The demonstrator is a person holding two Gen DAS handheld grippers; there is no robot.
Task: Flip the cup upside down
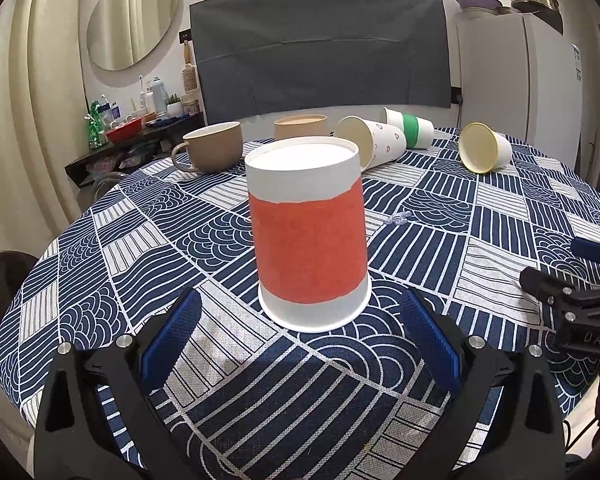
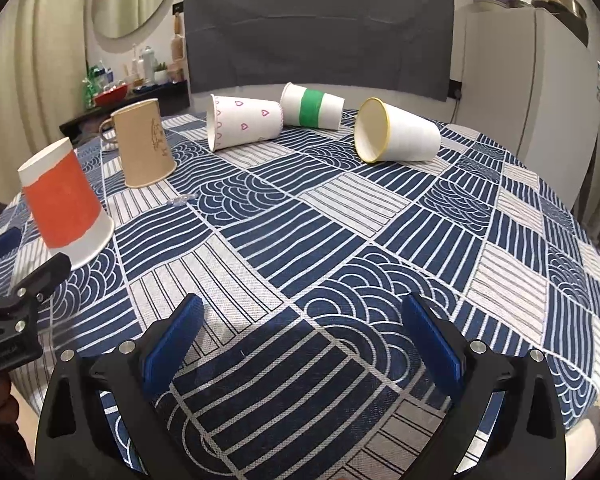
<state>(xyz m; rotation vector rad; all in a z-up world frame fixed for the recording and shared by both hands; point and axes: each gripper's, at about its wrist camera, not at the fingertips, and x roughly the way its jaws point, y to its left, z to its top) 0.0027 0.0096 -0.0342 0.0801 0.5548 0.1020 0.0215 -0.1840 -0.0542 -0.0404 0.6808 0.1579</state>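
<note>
1. Left tongs (image 1: pixel 300 332) gape wide, blue ribbed pads (image 1: pixel 168 344) empty; right tongs (image 2: pixel 302 336) likewise spread, holding nothing.
2. "DAS" shows on the right tongs' black body.
3. Paper cup (image 1: pixel 308 232), orange-banded, stands upside down on the patterned worktop (image 1: pixel 480 240) just beyond the left tongs, untouched.
4. Farther: a tan mug (image 1: pixel 212 146) and three tipped paper cups.

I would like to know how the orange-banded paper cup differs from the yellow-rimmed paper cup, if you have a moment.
The orange-banded cup stands upside down, mouth on the tablecloth; the yellow-rimmed cup lies on its side, mouth open toward the cameras. The orange-banded cup wears a wide orange band; the yellow-rimmed cup is plain white apart from its rim. The orange-banded cup sits just ahead of the open left gripper; the yellow-rimmed cup lies farther back. Both are white paper.
</note>
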